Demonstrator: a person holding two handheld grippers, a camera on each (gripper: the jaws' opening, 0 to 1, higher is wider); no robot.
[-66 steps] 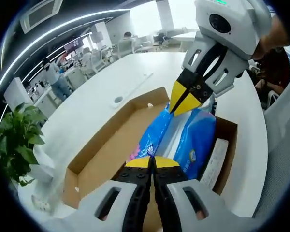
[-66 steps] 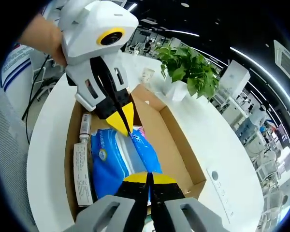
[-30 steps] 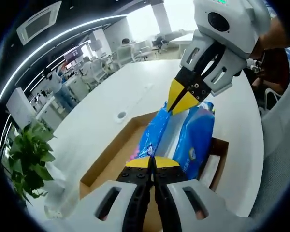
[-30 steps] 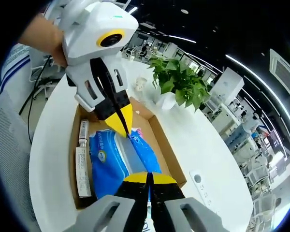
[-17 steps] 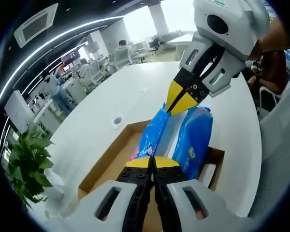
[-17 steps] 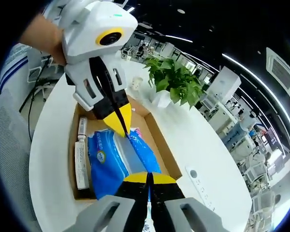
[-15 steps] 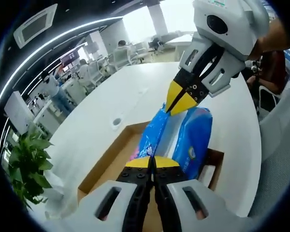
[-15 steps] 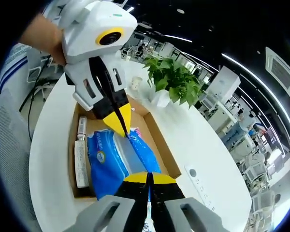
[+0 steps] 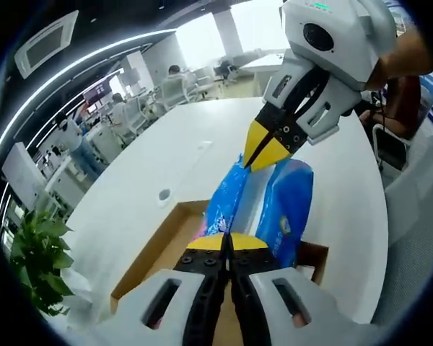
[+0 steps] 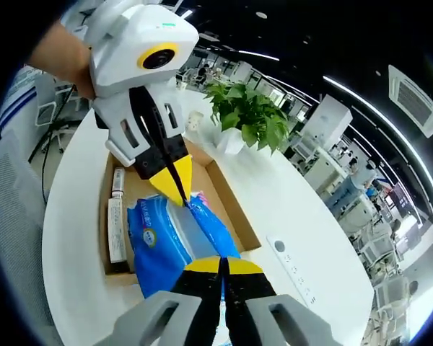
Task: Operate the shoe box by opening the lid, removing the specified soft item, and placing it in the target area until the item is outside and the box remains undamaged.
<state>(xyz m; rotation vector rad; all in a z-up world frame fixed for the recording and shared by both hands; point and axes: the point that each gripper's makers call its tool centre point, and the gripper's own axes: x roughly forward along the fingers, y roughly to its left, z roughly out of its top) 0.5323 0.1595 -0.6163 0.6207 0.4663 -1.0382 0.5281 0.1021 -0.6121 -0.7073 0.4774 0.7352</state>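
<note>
Your left gripper (image 9: pixel 228 241) rises from the bottom centre of the left gripper view with its yellow-tipped jaws pressed together on the near edge of the blue plastic pack of soft tissues (image 9: pixel 285 209). Your right gripper (image 9: pixel 263 150) comes in from the upper right of that view, its jaws likewise clamped on the pack's far top edge. Between the two grips the pack hangs stretched, above the open brown cardboard shoe box (image 9: pixel 148 263), which sits lower left of centre on the round white table (image 9: pixel 173 158). A round grommet (image 9: pixel 163 194) is set in the table surface just beyond the box. A green leafy plant (image 9: pixel 36 252) stands at the left edge.

In the right gripper view, your right gripper (image 10: pixel 220 265) at bottom centre pinches one end of the blue pack (image 10: pixel 162 241), and your left gripper (image 10: pixel 175 180) reaches down from the upper left, closed on the other end. The cardboard box (image 10: pixel 227 209) lies beneath the pack in the middle of the frame. A slim white tube (image 10: pixel 115 223) lies along the box's left inner wall. A white power strip (image 10: pixel 292 270) rests on the table (image 10: pixel 289 216) to the right of the box, and the potted plant (image 10: pixel 249 115) stands past the box's far end, upper centre. Office desks fill the background on the right.
</note>
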